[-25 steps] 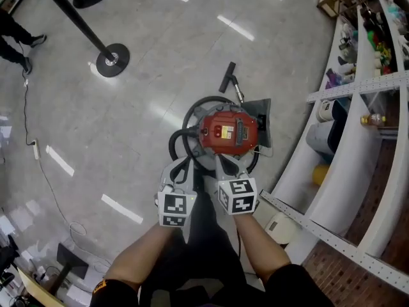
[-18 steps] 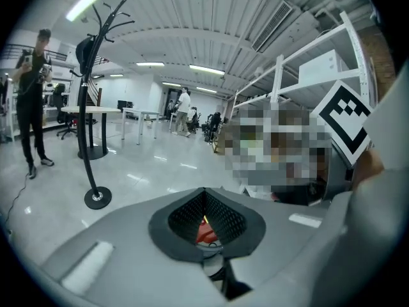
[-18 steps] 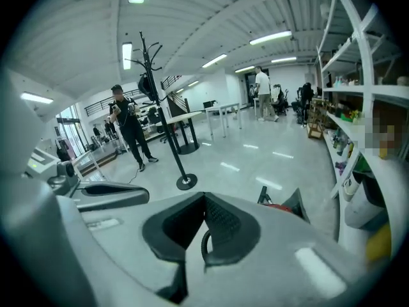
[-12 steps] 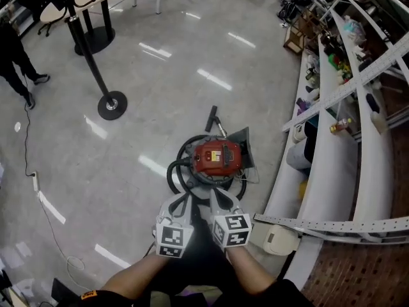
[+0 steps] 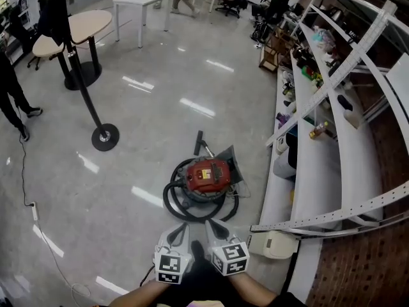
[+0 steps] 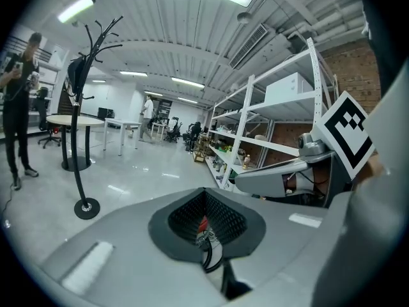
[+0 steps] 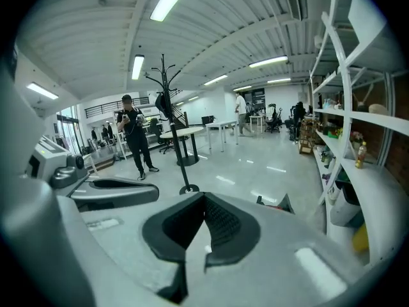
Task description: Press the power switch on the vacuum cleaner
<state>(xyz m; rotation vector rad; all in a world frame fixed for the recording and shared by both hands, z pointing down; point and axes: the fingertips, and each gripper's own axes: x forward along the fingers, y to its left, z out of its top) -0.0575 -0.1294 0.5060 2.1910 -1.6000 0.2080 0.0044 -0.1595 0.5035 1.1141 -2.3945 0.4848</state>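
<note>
Left gripper [image 5: 179, 231]: jaws together, nothing clamped. Its own view shows only the hollow between the dark pads, with a scrap of red and black hose beyond. Right gripper [image 5: 213, 228]: jaws likewise closed and empty. I hold both side by side, low and close to my body, tips pointing forward.

The vacuum cleaner [image 5: 208, 174] stands on the floor [image 5: 128, 165] ahead of both tips and well apart from them, so no contact has been made. It is a red canister with a black hose [image 5: 174, 200] coiled round its near and left sides. A black nozzle [image 5: 198, 138] lies at its far side. The shelving [image 5: 319, 171] runs along the right, near the machine. A coat stand [image 5: 104, 136] is well off to the left.

Handling assessment: the body looks like rigid moulded plastic, fairly heavy and stable under a downward push. If it sits on wheels, a slanted push could roll it. The hose is limp and could snag a jaw on the approach.

No grip is called for. In my judgement a closed jaw tip should press straight down on the switch. I expect the switch on the red top face, but at this range it is too small to pick out.
</note>
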